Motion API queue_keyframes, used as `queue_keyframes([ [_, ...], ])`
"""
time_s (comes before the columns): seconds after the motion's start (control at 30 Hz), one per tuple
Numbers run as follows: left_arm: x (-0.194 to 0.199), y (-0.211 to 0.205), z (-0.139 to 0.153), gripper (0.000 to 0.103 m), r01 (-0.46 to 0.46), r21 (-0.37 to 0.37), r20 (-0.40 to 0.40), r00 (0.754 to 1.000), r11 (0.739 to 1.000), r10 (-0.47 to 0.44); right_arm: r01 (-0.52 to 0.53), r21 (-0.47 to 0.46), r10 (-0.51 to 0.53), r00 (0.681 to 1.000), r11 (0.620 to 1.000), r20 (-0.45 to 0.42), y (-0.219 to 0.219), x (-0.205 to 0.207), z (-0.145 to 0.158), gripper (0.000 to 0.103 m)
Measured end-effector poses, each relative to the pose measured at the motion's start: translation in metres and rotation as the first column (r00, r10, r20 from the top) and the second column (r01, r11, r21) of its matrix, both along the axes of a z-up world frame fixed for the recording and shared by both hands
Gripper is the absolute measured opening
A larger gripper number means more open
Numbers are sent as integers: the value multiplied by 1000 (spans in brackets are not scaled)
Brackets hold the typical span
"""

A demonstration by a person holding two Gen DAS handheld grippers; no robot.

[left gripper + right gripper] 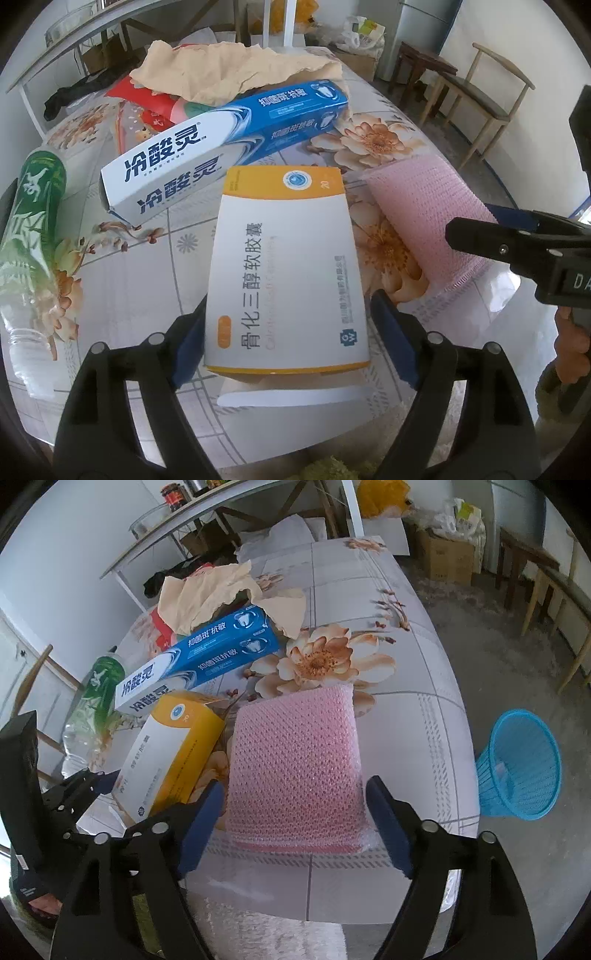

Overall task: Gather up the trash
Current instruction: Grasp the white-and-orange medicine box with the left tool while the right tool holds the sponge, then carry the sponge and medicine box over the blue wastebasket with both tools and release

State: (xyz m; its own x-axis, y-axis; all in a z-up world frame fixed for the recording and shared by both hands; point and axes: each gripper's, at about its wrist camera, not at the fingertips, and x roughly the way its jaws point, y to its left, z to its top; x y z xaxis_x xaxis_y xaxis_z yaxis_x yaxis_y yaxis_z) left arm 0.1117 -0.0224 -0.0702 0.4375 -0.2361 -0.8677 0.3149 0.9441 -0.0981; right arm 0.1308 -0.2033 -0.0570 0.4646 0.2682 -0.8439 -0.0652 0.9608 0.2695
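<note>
A white and yellow medicine box (284,266) lies lengthwise on the flowered table (177,258), its near flap hanging loose. My left gripper (290,297) straddles the box's near end with jaws wide; the left pad (190,343) sits against the box edge, the right pad stands slightly off it. Just to the right lies a pink mesh pad (295,760) in clear wrap. My right gripper (295,782) straddles its near end, both pads a sliver away from its sides. The right gripper (480,225) also shows beside the pink pad (424,210) in the left wrist view.
Behind lie a blue and white toothpaste box (221,147), a green-labelled plastic bottle (29,221), crumpled brown paper (229,70) and a red packet (147,103). A blue mesh bin (517,764) stands on the floor right of the table. Chairs and cartons stand further back.
</note>
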Motion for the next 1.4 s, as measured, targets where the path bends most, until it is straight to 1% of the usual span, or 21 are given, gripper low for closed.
queue_keyframes([
  [0.1, 1, -1, -1, 80, -10, -3, 7, 1000, 1000, 10, -13, -29, 13, 1000, 999, -1, 6, 3, 2, 81],
  [0.17, 0, 2, 0, 81, -9, -14, 8, 1000, 1000, 9, -15, -37, 15, 1000, 999, -3, 8, 5, 3, 82],
  [0.2, 0, 4, 1, 83, -12, -21, 10, 1000, 1000, 12, -14, -40, 14, 1000, 999, -3, 9, 6, 4, 82],
  [0.3, -2, 11, 2, 84, -24, -34, 23, 999, 999, 24, -13, -45, 13, 1000, 999, -3, 10, 7, 5, 82],
  [0.47, 0, 14, 1, 84, -24, -66, 8, 1000, 998, 24, -16, -59, 15, 1000, 998, -6, 13, 9, 7, 82],
  [0.7, 1, 8, -2, 84, -15, -37, 28, 999, 999, 16, -40, -80, 37, 999, 996, -32, 23, 12, 2, 82],
  [0.83, -2, 10, -2, 84, -16, -40, 37, 999, 999, 17, -39, -87, 34, 998, 995, -56, 26, 14, -3, 82],
  [0.93, -3, 12, -1, 84, -14, -52, 29, 999, 999, 15, -22, -87, 16, 998, 996, -64, 22, 11, -4, 82],
  [1.1, 2, 17, 1, 84, -40, -83, 3, 999, 996, 41, -19, -85, 15, 999, 996, -40, 17, 7, 0, 82],
  [1.2, 8, 16, 0, 84, -57, -66, 4, 998, 996, 57, -44, -117, 40, 999, 992, -33, 21, 8, -1, 82],
  [1.4, 14, 14, -1, 83, -80, -23, 18, 997, 997, 80, -90, -146, 86, 996, 985, -34, 28, 10, -7, 83],
])
